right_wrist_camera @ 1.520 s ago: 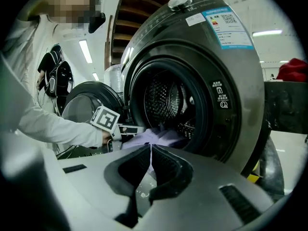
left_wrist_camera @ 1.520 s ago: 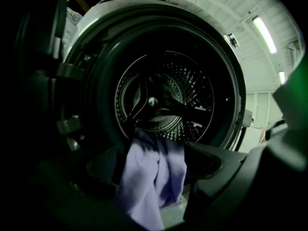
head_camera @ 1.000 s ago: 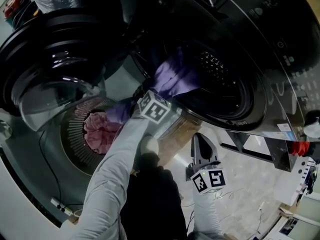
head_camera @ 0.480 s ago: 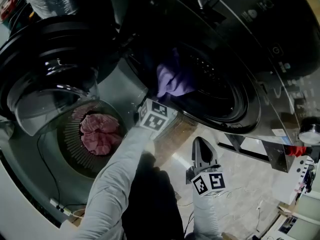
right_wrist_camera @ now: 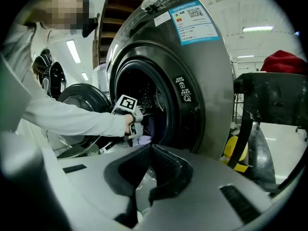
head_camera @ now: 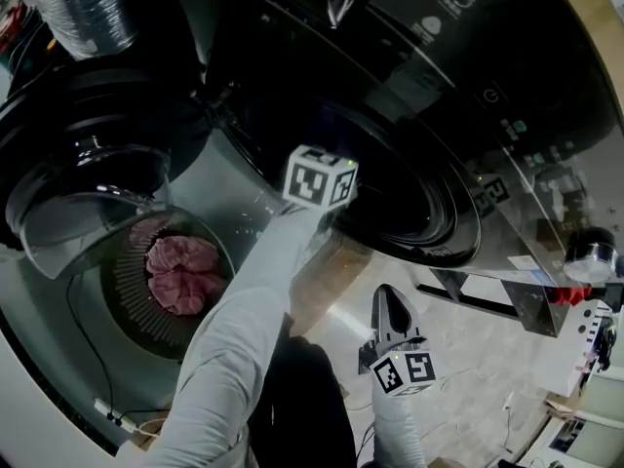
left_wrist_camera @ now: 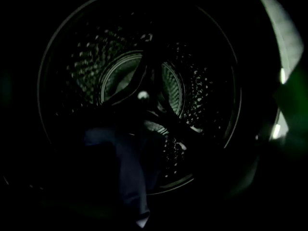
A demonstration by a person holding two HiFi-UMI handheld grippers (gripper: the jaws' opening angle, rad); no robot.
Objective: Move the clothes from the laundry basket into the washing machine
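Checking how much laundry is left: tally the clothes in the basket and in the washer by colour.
Pink garment, in the basket: 1
Purple garment, hanging in the mouth of the washer: 1
Total: 2

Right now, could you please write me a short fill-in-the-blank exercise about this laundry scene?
1. The washing machine door stands ___.
2. The crumpled garment in the laundry basket is ___ in colour.
3. The right hand-held gripper has its jaws ___, with nothing between them.
4. The lavender garment lies inside the machine's ___.

Missing words: open; pink; shut; drum.
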